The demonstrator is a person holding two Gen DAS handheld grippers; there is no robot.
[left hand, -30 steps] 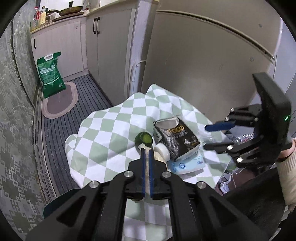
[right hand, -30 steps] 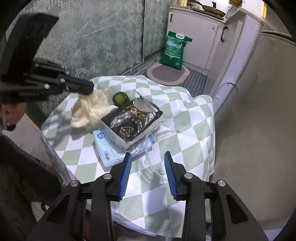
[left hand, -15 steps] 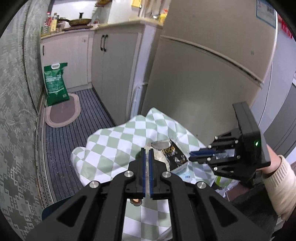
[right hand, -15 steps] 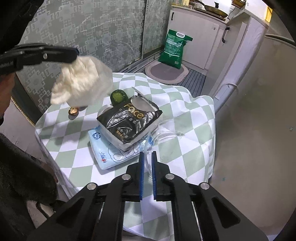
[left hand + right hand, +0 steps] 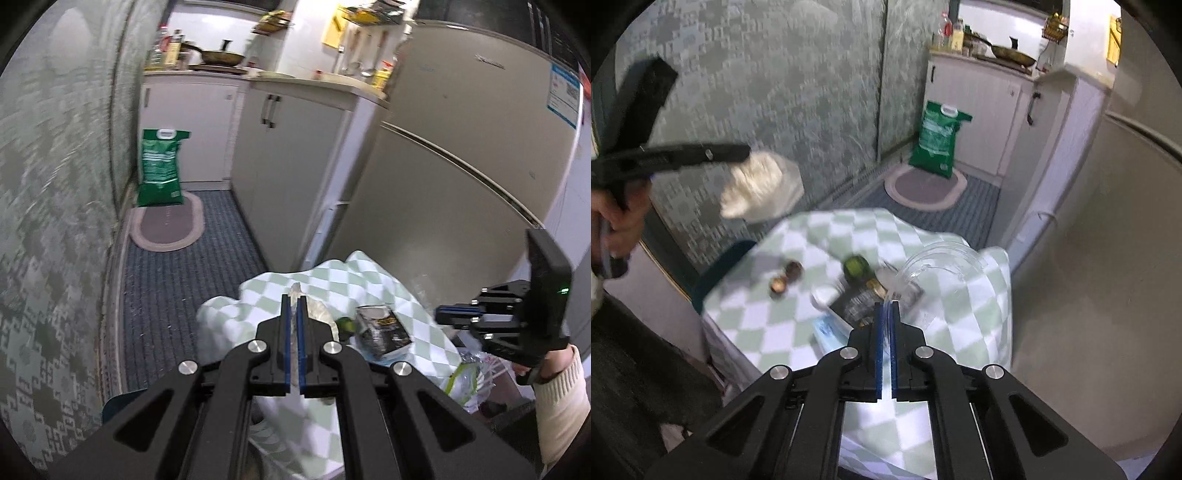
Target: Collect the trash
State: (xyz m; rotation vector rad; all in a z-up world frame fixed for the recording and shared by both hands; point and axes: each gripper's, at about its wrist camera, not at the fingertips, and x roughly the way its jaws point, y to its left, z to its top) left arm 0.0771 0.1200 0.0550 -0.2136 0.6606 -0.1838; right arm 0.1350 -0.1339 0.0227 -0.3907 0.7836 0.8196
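My left gripper [image 5: 293,299] is shut on a crumpled white wrapper [image 5: 317,308], held high above the table; in the right wrist view the wrapper [image 5: 759,188] hangs from that gripper [image 5: 744,152] at upper left. My right gripper [image 5: 885,306] is shut on a clear plastic container [image 5: 934,258], lifted over the checked tablecloth [image 5: 964,325]. On the cloth lie a black carton [image 5: 864,301], a light blue tissue pack [image 5: 827,330], a green lime [image 5: 855,266] and two brown nut shells [image 5: 785,278]. The carton [image 5: 384,326] and lime [image 5: 345,325] also show in the left wrist view.
A plastic trash bag [image 5: 467,373] sits right of the table below the right gripper [image 5: 443,317]. A fridge [image 5: 461,166] and cabinets [image 5: 284,147] stand behind. A green sack [image 5: 159,168] and an oval mat [image 5: 168,223] lie on the floor. A patterned wall [image 5: 775,110] runs along the left.
Both grippers have risen. The left lifted the white wrapper up off the table. The right closed on the clear plastic container and raised it.
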